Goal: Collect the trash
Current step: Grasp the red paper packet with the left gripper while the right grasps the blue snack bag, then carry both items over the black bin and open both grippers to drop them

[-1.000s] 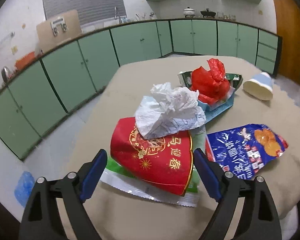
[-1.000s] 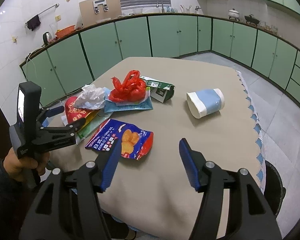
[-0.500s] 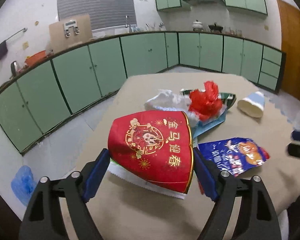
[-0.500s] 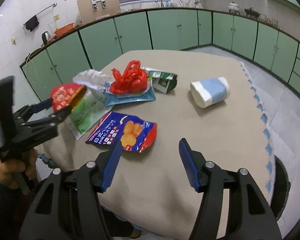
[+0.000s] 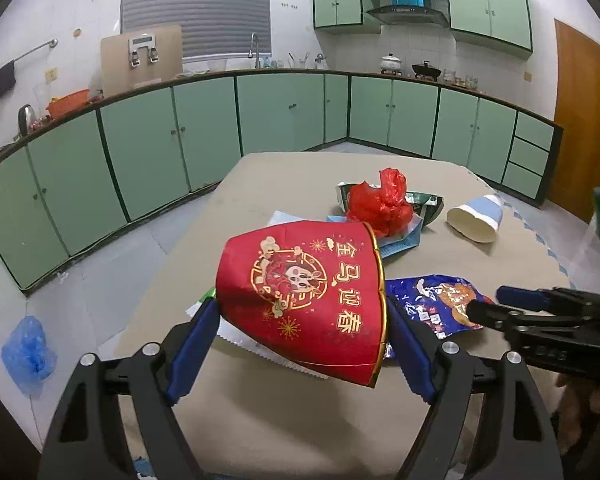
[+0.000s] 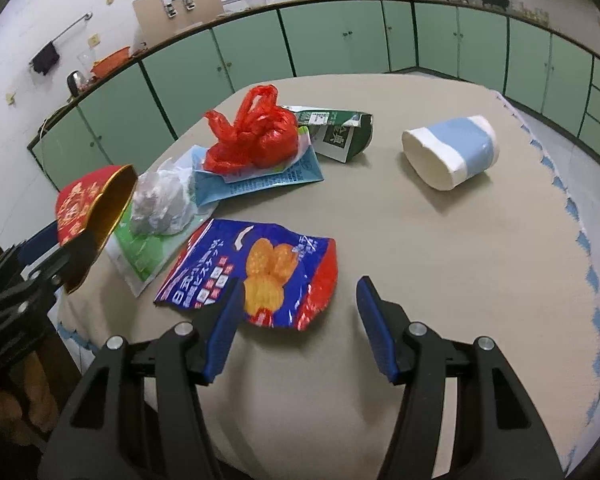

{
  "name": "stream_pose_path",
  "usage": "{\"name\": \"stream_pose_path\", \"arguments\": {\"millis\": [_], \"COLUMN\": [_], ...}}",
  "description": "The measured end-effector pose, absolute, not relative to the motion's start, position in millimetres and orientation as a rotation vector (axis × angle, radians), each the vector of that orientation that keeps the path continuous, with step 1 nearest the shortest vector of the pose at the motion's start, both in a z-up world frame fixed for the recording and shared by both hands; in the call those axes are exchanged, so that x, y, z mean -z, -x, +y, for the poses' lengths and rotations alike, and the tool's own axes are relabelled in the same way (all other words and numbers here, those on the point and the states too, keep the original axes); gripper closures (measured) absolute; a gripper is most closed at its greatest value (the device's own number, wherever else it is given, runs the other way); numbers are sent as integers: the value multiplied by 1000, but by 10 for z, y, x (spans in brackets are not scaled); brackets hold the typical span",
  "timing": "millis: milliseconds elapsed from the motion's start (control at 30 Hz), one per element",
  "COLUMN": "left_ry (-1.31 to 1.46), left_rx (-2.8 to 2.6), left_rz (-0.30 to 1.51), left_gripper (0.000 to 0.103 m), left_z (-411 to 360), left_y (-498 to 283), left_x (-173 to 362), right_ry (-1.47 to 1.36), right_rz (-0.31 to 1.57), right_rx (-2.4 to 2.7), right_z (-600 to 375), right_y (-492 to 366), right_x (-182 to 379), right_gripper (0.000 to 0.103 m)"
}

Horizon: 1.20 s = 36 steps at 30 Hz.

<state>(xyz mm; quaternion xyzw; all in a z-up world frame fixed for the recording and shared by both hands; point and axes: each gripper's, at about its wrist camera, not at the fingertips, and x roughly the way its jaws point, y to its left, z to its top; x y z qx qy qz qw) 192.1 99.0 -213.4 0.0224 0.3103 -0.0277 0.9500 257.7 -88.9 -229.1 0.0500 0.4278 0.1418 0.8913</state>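
Note:
My left gripper [image 5: 300, 344] is shut on a red paper cup with gold print [image 5: 304, 296] and holds it tilted above the table's near left corner; the cup also shows in the right wrist view [image 6: 88, 208]. My right gripper [image 6: 296, 320] is open and empty just above the blue snack bag [image 6: 260, 268]. On the table lie a crumpled white tissue [image 6: 162, 200], a red plastic bag [image 6: 252, 136], a green carton [image 6: 336, 132], a green wrapper [image 6: 140, 252] and a white and blue paper cup [image 6: 452, 152].
The beige table [image 6: 440, 264] has a scalloped cloth edge on the right. Green cabinets [image 5: 148, 148] run round the room. A blue plastic bag [image 5: 28, 354] lies on the floor at the left. A brown door [image 5: 580, 120] is at the far right.
My left gripper has lifted the red cup off the pile; the tissue that lay on it has dropped onto the green wrapper. My right gripper has moved closer to the blue snack bag.

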Motion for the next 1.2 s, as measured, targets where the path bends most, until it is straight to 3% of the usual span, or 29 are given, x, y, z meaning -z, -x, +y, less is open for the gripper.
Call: {"name": "stream_pose_path", "arguments": {"millis": [67, 133, 333, 1200], "left_ry": [-45, -46, -44, -105], "left_rx": [59, 66, 71, 219], "left_rz": [632, 634, 637, 590], "left_gripper": [22, 22, 22, 22], "left_z": [991, 977, 979, 120], "left_y": [-1930, -1935, -1916, -1761], "left_x": [2138, 2150, 2163, 1821], "right_ry": [-109, -112, -97, -156], "right_rz": [903, 932, 868, 701], "right_rx": [-303, -326, -356, -268], "right_z": [-862, -848, -907, -1863], "right_y": [-2634, -2672, -2555, -1976], "right_x": [2340, 2392, 2246, 1381], "right_gripper": [49, 79, 92, 93]}}
